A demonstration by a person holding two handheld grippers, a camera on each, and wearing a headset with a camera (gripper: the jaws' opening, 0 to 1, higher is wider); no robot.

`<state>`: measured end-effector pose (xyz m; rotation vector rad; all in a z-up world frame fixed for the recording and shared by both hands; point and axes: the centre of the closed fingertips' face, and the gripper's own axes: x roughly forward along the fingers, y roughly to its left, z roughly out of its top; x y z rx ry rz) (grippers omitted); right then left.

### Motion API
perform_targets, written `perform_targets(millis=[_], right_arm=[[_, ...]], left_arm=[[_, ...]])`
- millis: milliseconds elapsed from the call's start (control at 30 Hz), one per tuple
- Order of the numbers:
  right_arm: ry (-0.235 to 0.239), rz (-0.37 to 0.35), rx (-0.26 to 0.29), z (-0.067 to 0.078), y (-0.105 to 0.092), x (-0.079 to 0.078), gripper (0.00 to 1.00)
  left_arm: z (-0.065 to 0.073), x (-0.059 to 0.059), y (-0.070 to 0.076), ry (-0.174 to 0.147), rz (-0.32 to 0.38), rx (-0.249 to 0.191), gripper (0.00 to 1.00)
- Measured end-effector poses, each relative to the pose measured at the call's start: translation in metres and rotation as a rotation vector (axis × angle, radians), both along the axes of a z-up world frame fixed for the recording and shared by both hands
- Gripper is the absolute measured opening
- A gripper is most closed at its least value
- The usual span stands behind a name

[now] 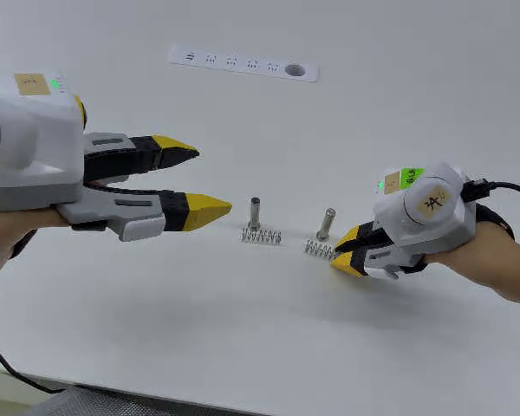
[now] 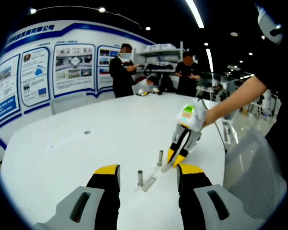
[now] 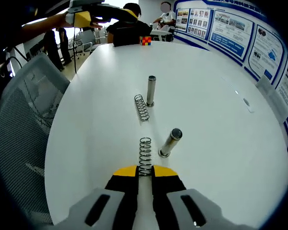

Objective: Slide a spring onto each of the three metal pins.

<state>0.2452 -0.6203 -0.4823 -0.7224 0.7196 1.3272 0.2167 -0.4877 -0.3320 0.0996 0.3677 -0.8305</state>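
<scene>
At left the left gripper [image 1: 213,180] hangs jaws apart, while the right gripper [image 1: 338,254] has its jaws pinched on the end of a probably light, bendy spring [image 1: 319,250].

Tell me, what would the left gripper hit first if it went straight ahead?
Probably the nearer metal pin, with a spring lying beside it. The left gripper may be held higher, so it could pass over them.

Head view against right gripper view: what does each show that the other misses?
The head view adds the hand holding the right gripper and its cable. The right gripper view adds a coloured cube, a mesh chair and wall posters. Both show two upright pins, two springs lying on the table, and the right fingers shut on the end of one spring.
</scene>
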Motion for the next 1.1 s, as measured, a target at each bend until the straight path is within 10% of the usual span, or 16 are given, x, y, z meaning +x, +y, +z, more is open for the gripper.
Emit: perform_targets(millis=[667,1100], right_arm=[[-0.073,0.078,0.085,0.092,0.000,-0.031,0.11],[-0.089,0.196,0.115,0.119,0.021,-0.068,0.11]], left_arm=[[-0.012,-0.016,-0.056,0.027,-0.171,0.020,0.47],[-0.017,-0.037,-0.088,0.023,-0.302,0.070,0.42]])
